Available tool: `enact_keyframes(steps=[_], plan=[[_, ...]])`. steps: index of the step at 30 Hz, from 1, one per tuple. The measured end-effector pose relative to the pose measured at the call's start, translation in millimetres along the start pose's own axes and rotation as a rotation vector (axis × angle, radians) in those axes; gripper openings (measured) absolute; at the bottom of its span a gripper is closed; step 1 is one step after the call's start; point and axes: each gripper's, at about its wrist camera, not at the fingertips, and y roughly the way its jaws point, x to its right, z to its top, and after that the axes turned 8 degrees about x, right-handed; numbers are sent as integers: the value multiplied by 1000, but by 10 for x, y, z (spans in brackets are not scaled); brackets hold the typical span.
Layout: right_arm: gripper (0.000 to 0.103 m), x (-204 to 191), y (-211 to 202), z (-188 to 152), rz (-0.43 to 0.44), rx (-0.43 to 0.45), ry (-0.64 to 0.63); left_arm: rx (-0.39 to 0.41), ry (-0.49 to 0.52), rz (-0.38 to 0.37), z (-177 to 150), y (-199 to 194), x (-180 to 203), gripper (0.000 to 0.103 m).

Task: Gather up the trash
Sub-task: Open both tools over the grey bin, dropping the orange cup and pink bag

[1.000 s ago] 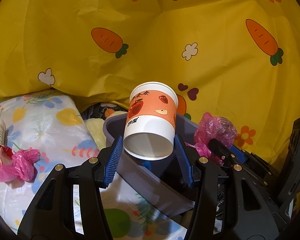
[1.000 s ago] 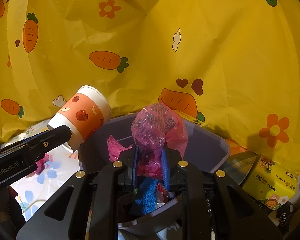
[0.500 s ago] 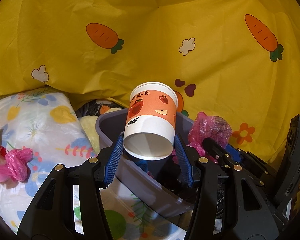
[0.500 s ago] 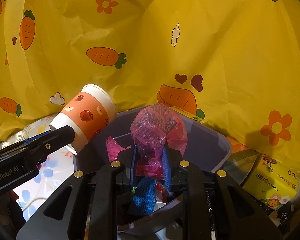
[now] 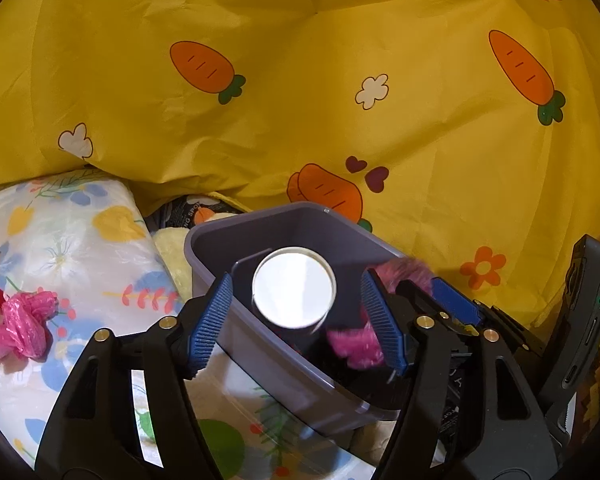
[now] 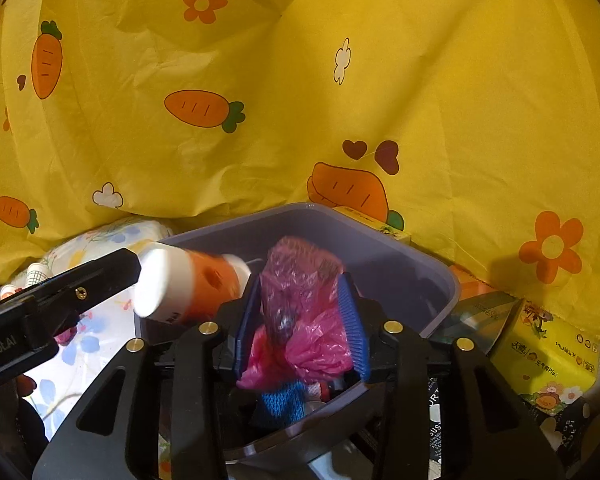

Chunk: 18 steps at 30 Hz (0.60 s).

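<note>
Both grippers sit over the bin [image 5: 260,224], lower centre, to drop trash. Left gripper [image 5: 296,312] jaws have just widened, cup [image 5: 294,294] free (mid-fall); right gripper [image 6: 302,320] jaws have just parted, bag [image 6: 300,304] loose between.

- One grey rectangular plastic bin [image 6: 440,280].
- One orange-and-white paper cup [image 6: 188,284].
- Two crumpled pink plastic bags: one over the bin [image 6: 304,320], one on the floral sheet [image 5: 24,324].
- One yellow tissue box [image 6: 548,364].
- Two black tongs with blue pads: left [image 5: 300,320], right [image 6: 300,328].
</note>
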Motion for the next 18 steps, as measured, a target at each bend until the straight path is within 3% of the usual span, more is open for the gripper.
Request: enact_keyframes(steps=[8, 18], plan=[[54, 10, -27, -18, -12, 4, 5, 19, -36, 54, -29, -131, -165, 85], [66, 43, -98, -30, -41, 17, 22, 29, -40, 140, -105, -383, -374, 87]])
